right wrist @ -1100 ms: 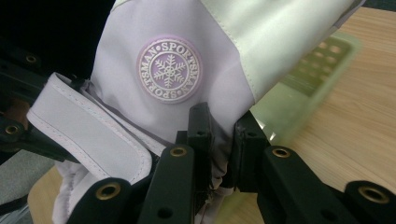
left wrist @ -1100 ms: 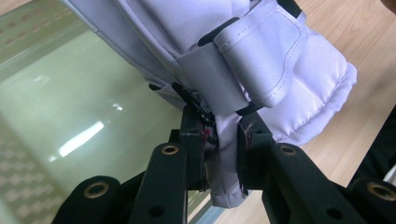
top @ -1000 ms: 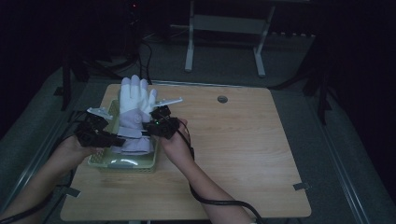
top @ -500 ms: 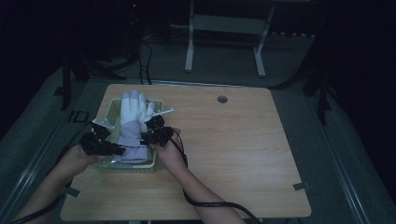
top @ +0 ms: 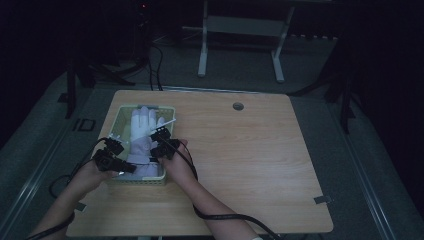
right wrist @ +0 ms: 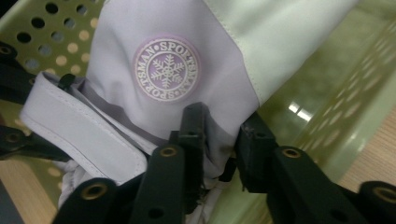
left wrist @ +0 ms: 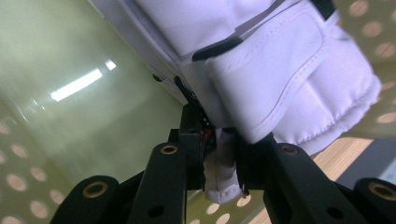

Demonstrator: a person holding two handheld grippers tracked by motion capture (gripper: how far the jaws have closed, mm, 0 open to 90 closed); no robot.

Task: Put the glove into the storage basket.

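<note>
A white and pale lilac ski glove point(top: 142, 131) lies in a yellow-green perforated basket point(top: 123, 111) at the table's left, fingers pointing away from me. My left gripper point(top: 121, 160) is shut on the glove's cuff at its left side, and cuff fabric point(left wrist: 219, 163) shows pinched between its black jaws. My right gripper point(top: 156, 146) is shut on the cuff's right side. Below a round snowflake badge point(right wrist: 166, 69), lilac fabric point(right wrist: 219, 140) sits squeezed between the right jaws. The cuff strap point(right wrist: 79, 130) hangs beside them.
The wooden table point(top: 260, 160) has a round cable hole point(top: 238, 106) near its far edge. A white tag or stick point(top: 165, 124) juts over the basket's right rim. Black cables point(top: 210, 215) trail from both grippers. A metal stand point(top: 240, 30) is on the floor beyond.
Both grippers have lowered the glove from upright above the basket down into it, moving toward me. The glove now lies flat inside the basket.
</note>
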